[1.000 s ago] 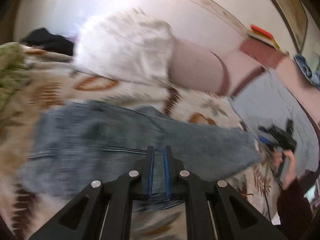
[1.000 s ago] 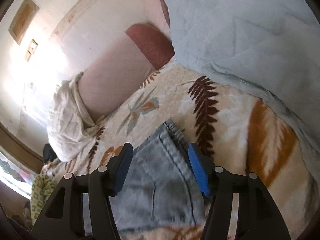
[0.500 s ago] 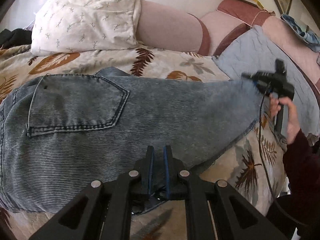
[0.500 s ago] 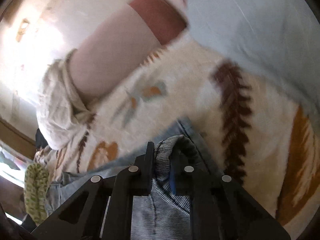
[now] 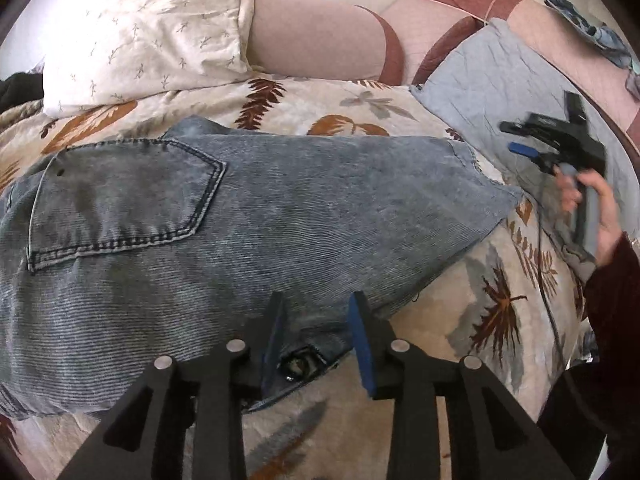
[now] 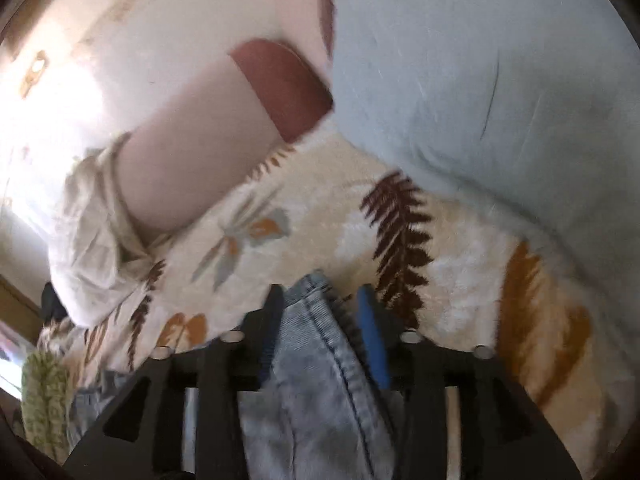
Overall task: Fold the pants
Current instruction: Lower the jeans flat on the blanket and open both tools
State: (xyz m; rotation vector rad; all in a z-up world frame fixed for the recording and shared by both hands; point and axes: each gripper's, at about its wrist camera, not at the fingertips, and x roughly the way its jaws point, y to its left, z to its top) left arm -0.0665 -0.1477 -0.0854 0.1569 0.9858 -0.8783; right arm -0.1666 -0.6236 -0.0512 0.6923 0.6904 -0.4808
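1. Left wrist view: my left gripper hangs over the near edge of the faded blue denim pants, which lie across the cream blanket printed with brown and orange leaves. Its jaws are opening; denim and what looks like a metal button sit between the blue pads, and I see no pinch on the cloth.

2. In the same view the pants appear doubled lengthwise, one leg over the other, with a back pocket facing up at the left and the hem end at the right. By my reading the first fold is done and the crosswise folds are left.

3. At the right edge a hand in a dark red sleeve carries my right gripper just beyond the hem end, above a pale blue quilted cover. From here it is apart from the denim.

4. A white pillow with a small twig print and a pink bolster lie behind the pants. No basket, drawer or other container shows.

5. Right wrist view, blurred: the right gripper's jaws are also opening, with a seamed denim edge between them. I judge the pads clear of it, so the cloth is free. No container shows here either.
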